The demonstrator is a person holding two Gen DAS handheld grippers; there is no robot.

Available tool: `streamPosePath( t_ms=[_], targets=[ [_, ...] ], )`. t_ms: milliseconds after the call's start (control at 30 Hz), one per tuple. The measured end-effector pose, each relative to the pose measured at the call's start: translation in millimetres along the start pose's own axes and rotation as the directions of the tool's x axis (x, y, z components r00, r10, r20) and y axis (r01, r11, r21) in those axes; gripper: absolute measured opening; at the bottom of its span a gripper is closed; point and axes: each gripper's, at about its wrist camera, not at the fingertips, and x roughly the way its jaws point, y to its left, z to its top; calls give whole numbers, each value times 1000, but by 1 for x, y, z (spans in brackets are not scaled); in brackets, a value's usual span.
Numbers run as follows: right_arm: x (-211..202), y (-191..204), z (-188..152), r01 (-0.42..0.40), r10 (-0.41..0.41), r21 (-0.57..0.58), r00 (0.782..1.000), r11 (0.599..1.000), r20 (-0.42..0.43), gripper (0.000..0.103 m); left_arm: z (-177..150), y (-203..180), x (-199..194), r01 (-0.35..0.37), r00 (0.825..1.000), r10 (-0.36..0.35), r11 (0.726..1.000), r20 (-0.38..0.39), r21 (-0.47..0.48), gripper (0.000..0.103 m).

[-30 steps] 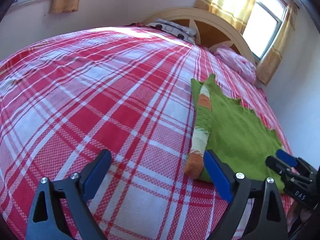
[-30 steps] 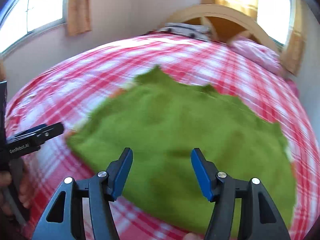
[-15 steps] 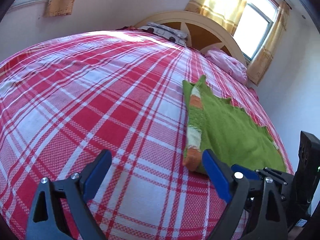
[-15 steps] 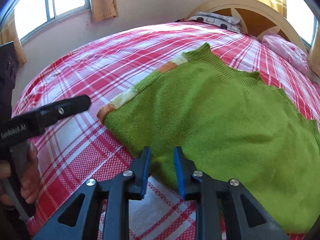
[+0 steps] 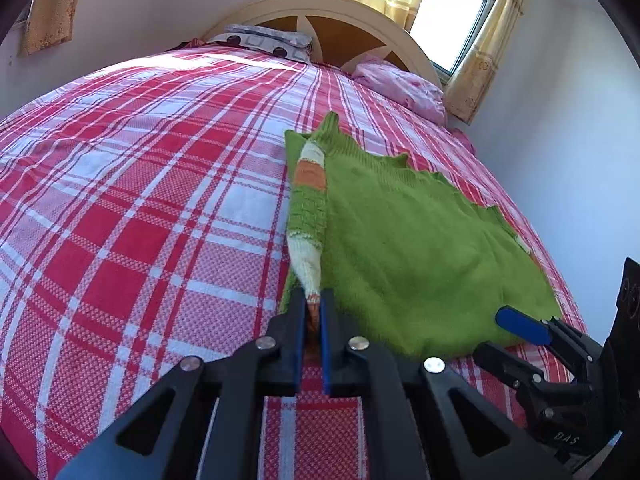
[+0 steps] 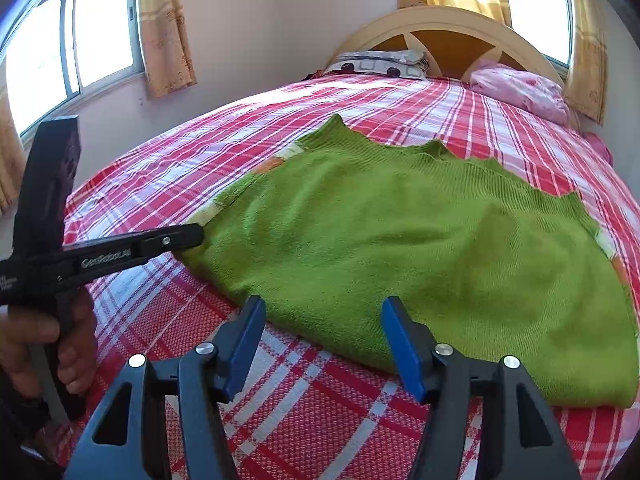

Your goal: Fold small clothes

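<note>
A green knit sweater lies flat on the red plaid bed; it also fills the middle of the right wrist view. Its striped sleeve, green, white and orange, lies folded along the sweater's left edge. My left gripper is shut on the sleeve's cuff end, at the sweater's near left corner; it also shows in the right wrist view. My right gripper is open and empty just before the sweater's near hem; it also shows in the left wrist view.
The red and white plaid bedspread covers the whole bed. A patterned pillow and a pink pillow lie at the curved headboard. Curtained windows are on the walls behind and left.
My left gripper moved right to the sleeve's cuff and shut on it. My right gripper, nearly shut half a second ago, has opened at the near hem.
</note>
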Motion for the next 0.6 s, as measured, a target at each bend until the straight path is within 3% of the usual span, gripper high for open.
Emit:
streamPosePath(
  t_ms=[200,533,600],
  targets=[
    [-4,-5,-3,-8,8,10,1000,1000,1,62,-11,11,-9,16,1000,-17,999,-22,-33,6],
    [-21,-24,-1,56,-56,-9,998,998,9,62,-19,9,-14,17,999,-17,1000,-28,6,6],
    [-19,-20,2,62,-61,-29,998,998,7,67,-18,6,-14,13,1000,-13,1000,-24,19,10]
  ],
)
